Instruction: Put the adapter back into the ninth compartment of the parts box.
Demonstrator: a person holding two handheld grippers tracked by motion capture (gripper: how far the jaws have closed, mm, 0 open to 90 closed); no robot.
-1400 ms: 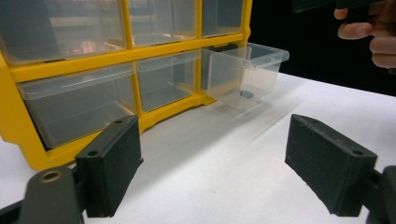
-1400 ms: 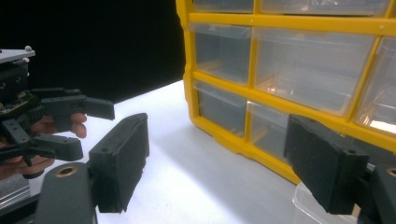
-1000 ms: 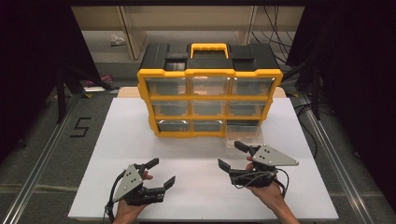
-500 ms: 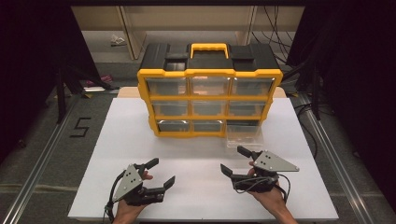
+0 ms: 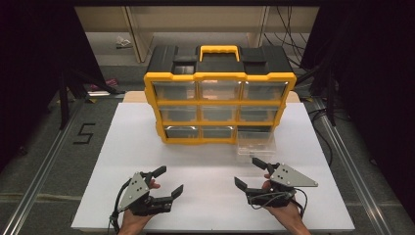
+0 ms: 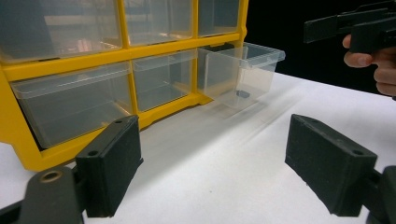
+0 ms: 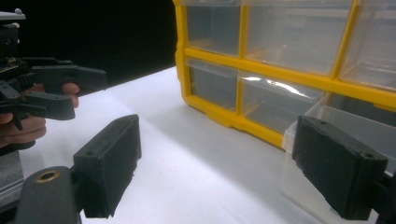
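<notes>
White table [image 5: 147,147]: drawer [image 5: 255,146] beyond right claw [image 5: 250,172]

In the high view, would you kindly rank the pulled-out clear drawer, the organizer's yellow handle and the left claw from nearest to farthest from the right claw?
1. Pulled-out clear drawer: just beyond the right claw, at the organizer's bottom right slot.
2. Left claw: across the table, near the front edge.
3. Yellow handle: on top of the organizer, at the back.

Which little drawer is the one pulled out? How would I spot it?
Find the yellow organizer standing on the white table. Look along its bottom row to the right end. That clear drawer juts forward onto the table, while all its neighbours sit pushed in.
</notes>
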